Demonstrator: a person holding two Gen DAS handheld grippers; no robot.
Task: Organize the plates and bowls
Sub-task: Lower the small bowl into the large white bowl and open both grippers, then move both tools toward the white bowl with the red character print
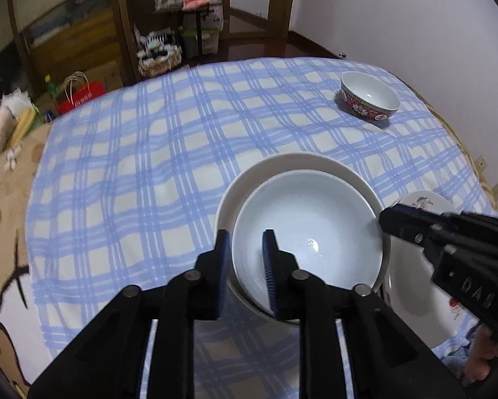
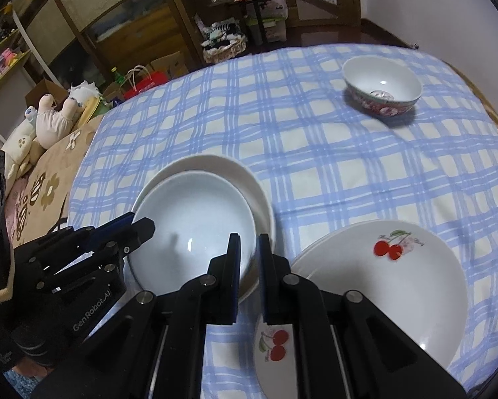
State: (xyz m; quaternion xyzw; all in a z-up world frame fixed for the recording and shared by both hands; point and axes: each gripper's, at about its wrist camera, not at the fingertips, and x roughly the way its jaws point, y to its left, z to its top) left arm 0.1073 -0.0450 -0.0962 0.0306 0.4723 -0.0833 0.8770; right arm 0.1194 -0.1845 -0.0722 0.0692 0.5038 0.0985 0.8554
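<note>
Checked tablecloth: left gripper fingers grasp nested white bowl rim; right gripper likewise.

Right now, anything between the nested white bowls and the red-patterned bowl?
Nothing. In both wrist views only bare checked tablecloth lies between the nested white bowls and the red-patterned bowl. The cherry plates sit off that line.

The tablecloth is checked in blue and cream; 2 nested bowls are plain white; red cherries are printed on the white plates; a red-patterned outside is carried by the far bowl.
</note>
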